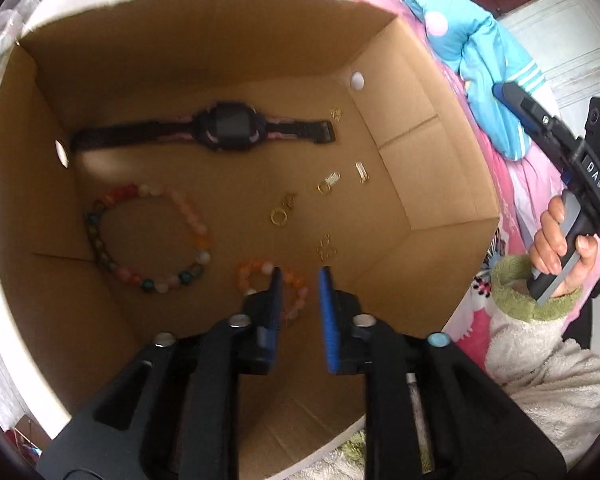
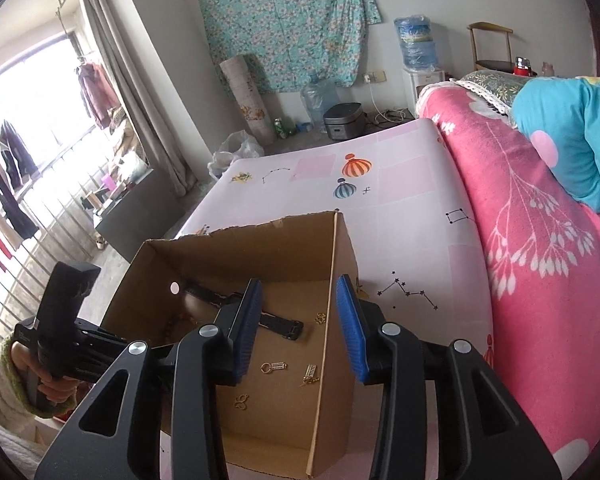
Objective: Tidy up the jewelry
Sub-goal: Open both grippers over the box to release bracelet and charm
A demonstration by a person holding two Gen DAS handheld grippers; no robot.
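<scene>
**Jewelry in the open box, both pairs of fingers empty**

Inside the cardboard box (image 1: 416, 168) lie one black watch (image 1: 224, 128), two bead bracelets and a scatter of small gold pieces. The watch stretches flat along the far side of the floor, well beyond the left fingers. The large multicoloured bracelet (image 1: 148, 236) lies ahead and to the left of those fingers; the small orange bracelet (image 1: 260, 276) sits right at the tip of the left-hand finger (image 1: 274, 296), partly hidden by it, and whether they touch cannot be told. About six gold trinkets (image 1: 328, 182) are spread ahead and to the right, apart from one another, with bare cardboard between them.

The left gripper (image 1: 300, 276) hangs inside the box, its fingers a narrow gap apart with nothing between them. The right gripper (image 2: 300, 312) is above the box's right-hand wall (image 2: 332, 280), which rises between its fingers; they stand wide and hold nothing.

The box's far rim is torn and uneven. Beyond it spreads the pale printed bed sheet (image 2: 400, 208), and to the right of the right fingers a pink blanket (image 2: 520, 240) rises.
</scene>
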